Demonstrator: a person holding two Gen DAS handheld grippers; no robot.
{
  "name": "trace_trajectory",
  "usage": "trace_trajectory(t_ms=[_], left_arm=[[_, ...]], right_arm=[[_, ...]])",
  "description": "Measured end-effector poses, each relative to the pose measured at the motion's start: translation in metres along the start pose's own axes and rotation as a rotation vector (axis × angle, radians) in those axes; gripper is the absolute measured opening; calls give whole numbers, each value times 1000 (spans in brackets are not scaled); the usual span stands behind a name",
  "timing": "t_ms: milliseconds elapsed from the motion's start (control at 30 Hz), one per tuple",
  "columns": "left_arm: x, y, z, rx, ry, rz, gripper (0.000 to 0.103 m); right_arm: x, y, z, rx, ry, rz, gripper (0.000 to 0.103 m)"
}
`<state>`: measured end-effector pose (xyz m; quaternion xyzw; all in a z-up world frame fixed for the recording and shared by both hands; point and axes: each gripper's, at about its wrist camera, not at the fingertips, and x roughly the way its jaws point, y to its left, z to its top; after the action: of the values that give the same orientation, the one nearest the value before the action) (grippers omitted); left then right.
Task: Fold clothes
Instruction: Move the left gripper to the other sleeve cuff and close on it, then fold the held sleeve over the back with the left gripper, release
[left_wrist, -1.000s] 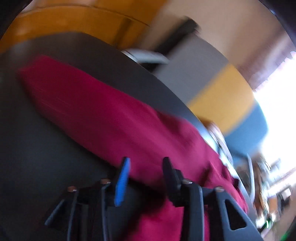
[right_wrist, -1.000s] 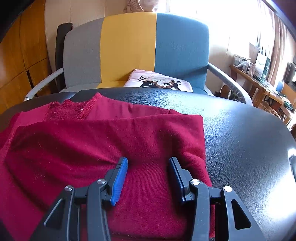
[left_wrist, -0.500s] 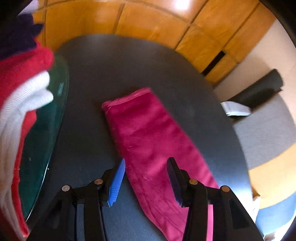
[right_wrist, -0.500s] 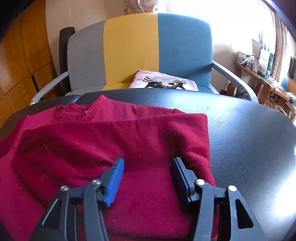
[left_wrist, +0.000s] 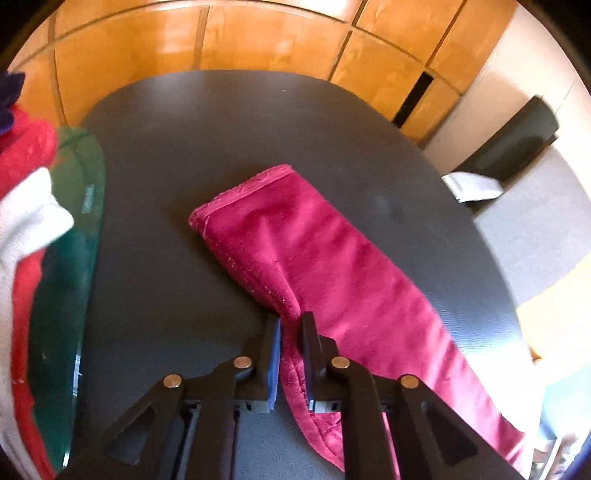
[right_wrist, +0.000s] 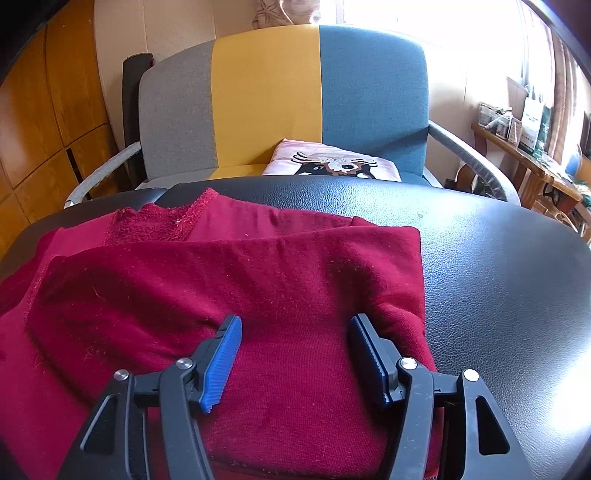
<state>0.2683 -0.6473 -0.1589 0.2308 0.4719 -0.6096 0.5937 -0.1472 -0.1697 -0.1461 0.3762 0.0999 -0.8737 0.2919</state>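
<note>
Left tongs pinched on maroon garment hem; right tongs spread wide over its folded body.

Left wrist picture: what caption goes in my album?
Left gripper pinches the red garment's edge on the dark table.

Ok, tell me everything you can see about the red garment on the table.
The garment is dark red, a soft fleecy knit with stitched hems, lying on the black leather-look table. In the right wrist view its body is folded over itself in layers, with a fuzzy inner face showing at the far edge. The right gripper is open over the near fold. In the left wrist view a long narrow part stretches flat across the table, and the left gripper is shut on its hemmed edge.
</note>
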Motion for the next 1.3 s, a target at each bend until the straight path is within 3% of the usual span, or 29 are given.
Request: trace_trajectory(t_ms=[100,333,500,600,733,867,967,1067,1200,1300], left_arm=[[-18,-10,-4,9,-43,-80,9],[-84,-87,-33,230,-94,-342,9],[-126,-161,-99,494,-112,-496,9],[-135,-193,-150,648,-100,-537,9],[-129,-217,-208,798,-47,-527,14],[-130,-203,-248,881,9,-522,20],[-135,-177,-254,903,16,-526,21],[-136,-154,-253,885,9,-534,22],[-112,-109,-249,843,13,-488,22],[-103,-102,-244,792,41,-515,22]], right_arm=[[0,0,0,-1,0,1,63],[0,0,0,-1,1,1,63],[-1,0,0,0,0,2,63],[-1,-1,-1,3,-1,6,63],[-2,-1,0,6,-1,15,64],[-1,-3,0,9,-2,28,66],[-1,-3,0,7,-2,37,69],[-1,-2,0,6,-1,38,69],[-1,-2,0,3,2,39,70],[-1,0,2,-4,16,58,76]])
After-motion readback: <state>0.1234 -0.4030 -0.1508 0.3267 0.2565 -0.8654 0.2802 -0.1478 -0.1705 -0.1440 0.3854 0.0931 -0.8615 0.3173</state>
